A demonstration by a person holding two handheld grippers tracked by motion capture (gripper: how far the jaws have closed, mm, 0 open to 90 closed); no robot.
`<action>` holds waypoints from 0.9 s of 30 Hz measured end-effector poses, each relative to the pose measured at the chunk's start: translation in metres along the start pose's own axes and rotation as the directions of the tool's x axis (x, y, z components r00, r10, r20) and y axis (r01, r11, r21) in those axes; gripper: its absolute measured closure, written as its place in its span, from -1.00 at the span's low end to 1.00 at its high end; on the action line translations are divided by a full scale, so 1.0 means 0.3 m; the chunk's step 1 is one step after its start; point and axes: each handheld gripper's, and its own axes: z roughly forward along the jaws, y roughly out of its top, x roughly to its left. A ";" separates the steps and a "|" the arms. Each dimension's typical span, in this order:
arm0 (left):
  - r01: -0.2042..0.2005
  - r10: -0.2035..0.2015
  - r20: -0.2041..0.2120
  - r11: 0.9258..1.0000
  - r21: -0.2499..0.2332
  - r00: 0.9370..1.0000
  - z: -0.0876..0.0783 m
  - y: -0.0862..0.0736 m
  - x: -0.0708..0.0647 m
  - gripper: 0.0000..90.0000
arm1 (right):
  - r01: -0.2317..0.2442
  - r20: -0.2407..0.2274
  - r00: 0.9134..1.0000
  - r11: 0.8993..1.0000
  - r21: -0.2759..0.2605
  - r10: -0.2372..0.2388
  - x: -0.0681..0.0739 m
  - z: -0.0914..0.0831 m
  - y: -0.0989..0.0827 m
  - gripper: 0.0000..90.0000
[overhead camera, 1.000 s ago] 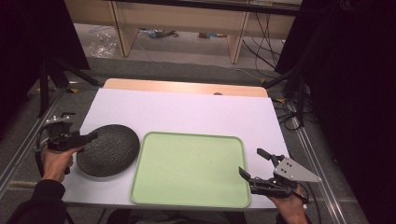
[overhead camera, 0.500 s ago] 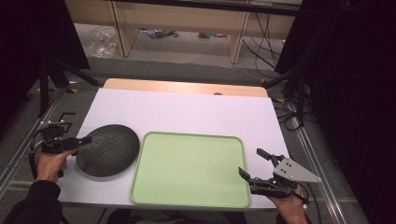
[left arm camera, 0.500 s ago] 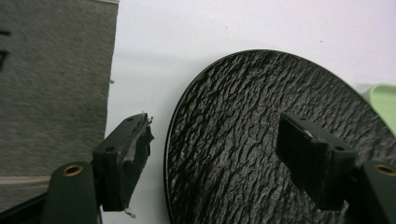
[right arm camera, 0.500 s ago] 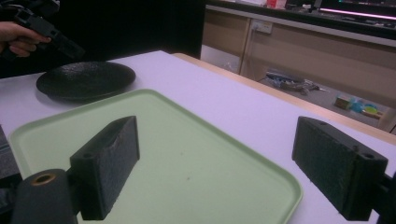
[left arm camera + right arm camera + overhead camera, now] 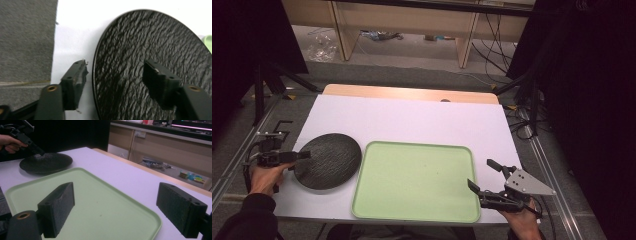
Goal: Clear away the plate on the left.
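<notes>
Straddling the near rim of the black plate (image 5: 155,62), the left gripper (image 5: 303,155) has just been closing its jaws, one pad over the plate, one outside, not yet pinching. The plate sits on the white table (image 5: 412,120), touching the empty green tray (image 5: 414,180); nothing is lifted yet. The right gripper (image 5: 479,175) hovers wide open over the tray's corner. I can read no labels.

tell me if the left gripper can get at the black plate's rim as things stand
Probably yes. The left gripper already straddles the near rim of the black plate, one jaw outside it and one over it. Its jaws have just been closing, pads not yet pressing. Nothing stands between; the green tray lies beside it.
</notes>
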 end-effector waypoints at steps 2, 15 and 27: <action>0.022 -0.022 0.009 1.000 0.023 1.000 0.008 -0.001 0.005 -0.16 | 0.001 -0.004 1.000 1.000 0.002 -0.001 0.000 0.000 0.000 -0.65; 0.106 -0.108 0.053 0.993 0.047 0.993 0.017 -0.005 0.028 0.22 | 0.013 -0.007 1.000 1.000 0.014 -0.013 0.002 0.001 0.002 -0.64; 0.216 -0.215 0.116 0.976 0.008 0.970 0.009 -0.015 0.070 0.59 | 0.016 0.001 1.000 1.000 0.010 -0.016 0.003 0.001 0.001 -0.63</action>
